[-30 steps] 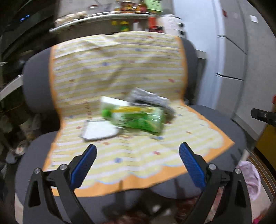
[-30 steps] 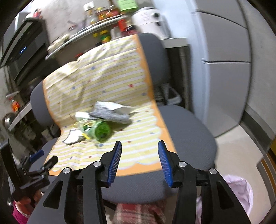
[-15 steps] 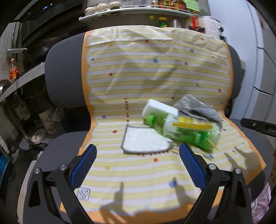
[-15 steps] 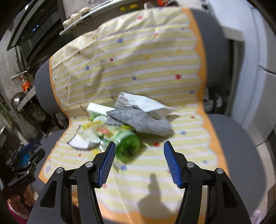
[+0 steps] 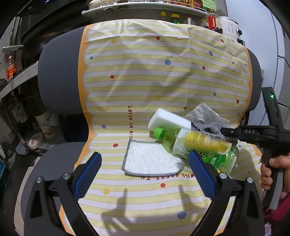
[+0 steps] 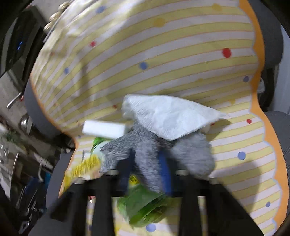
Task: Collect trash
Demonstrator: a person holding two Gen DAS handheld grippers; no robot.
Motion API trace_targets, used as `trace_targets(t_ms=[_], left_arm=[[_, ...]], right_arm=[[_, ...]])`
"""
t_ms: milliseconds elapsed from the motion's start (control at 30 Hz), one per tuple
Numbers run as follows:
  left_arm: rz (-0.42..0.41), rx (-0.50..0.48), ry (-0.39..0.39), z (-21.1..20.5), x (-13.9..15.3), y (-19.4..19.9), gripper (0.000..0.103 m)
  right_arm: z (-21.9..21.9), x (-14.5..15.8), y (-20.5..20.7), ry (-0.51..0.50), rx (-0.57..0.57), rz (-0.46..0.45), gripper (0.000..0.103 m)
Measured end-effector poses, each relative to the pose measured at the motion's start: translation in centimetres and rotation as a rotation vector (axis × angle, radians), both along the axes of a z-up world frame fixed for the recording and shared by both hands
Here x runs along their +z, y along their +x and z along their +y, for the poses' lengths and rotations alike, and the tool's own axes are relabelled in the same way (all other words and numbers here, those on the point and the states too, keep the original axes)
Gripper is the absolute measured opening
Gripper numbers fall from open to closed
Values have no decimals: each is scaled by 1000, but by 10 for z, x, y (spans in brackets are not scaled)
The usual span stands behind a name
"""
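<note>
On a chair under a yellow striped cover (image 5: 163, 81) lies a small heap. It holds a green plastic bottle (image 5: 199, 147) on its side, a white sponge block (image 5: 168, 121), a white cloth with grey edging (image 5: 150, 159), a grey cloth (image 6: 150, 145) and a white paper napkin (image 6: 170, 116). My left gripper (image 5: 145, 157) hangs open just in front of the white cloth, touching nothing. My right gripper (image 6: 145, 158) is in the heap, and its jaws are closing with a fold of the grey cloth pinched between the blue pads. The bottle (image 6: 143, 205) lies beneath them.
A shelf (image 5: 145, 7) with jars and bottles runs behind the chair back. Grey cabinet doors (image 5: 282, 72) stand to the right. Dishes and clutter (image 5: 36, 139) sit on the floor to the left. A person's hand (image 5: 273, 163) grips the right tool's handle.
The right gripper has dropped forward into the heap and its jaws have narrowed around the grey cloth. The left gripper has come a little closer to the seat, still open.
</note>
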State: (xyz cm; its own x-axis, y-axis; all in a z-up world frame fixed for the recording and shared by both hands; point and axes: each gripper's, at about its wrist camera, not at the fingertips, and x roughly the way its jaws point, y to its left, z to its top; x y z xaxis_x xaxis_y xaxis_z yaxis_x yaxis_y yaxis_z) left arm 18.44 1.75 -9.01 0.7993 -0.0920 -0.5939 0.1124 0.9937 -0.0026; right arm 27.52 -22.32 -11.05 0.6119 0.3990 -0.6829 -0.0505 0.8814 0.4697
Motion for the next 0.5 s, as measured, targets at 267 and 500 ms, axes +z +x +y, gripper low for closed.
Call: trace_targets(t_ms=[267, 500], left_arm=[[-6, -12, -11, 11, 5, -30, 94], [-15, -68, -26, 7, 12, -65, 94]], right_arm=[[26, 43, -90, -175, 118, -123, 15], [20, 61, -149, -296, 78, -182, 15]])
